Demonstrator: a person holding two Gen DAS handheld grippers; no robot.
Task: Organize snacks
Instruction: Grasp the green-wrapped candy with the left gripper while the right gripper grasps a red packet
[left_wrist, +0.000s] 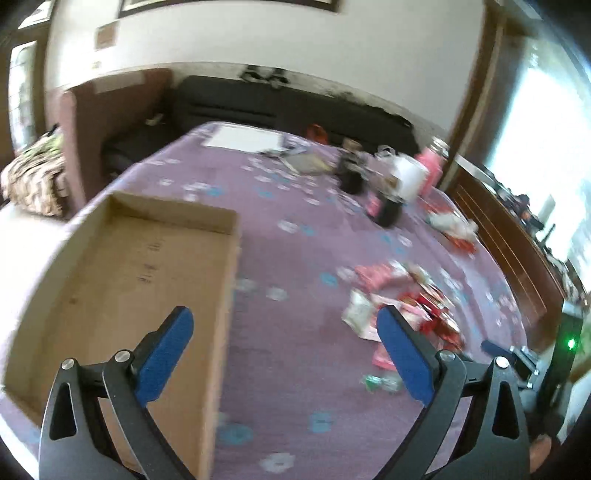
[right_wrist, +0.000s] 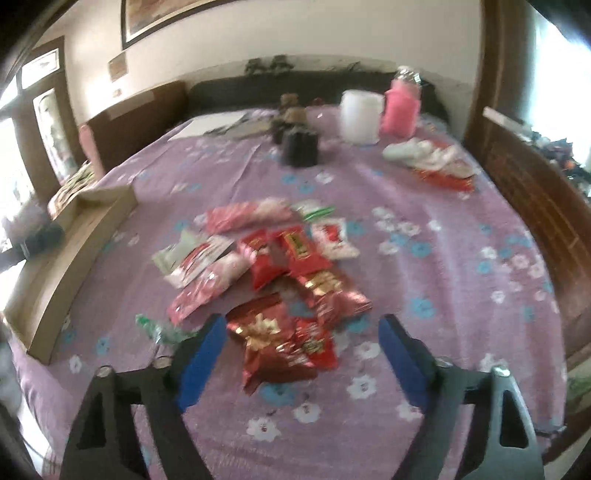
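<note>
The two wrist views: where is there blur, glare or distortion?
Left wrist view: motion blur smears the snacks and the box, and the window is blown out white. Right wrist view: softer blur; table edges bend from the fisheye, with glare at the corners.

Glossy foil snack packets (right_wrist: 291, 295) lie on matt cloth bedcover (right_wrist: 424, 206) beside cardboard box (left_wrist: 122, 273).

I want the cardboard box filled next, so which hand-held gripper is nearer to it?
Left. The left hand-held gripper hangs open over the cardboard box's right wall. The right hand-held gripper is over the snack packets, with the box away at its left.
</note>
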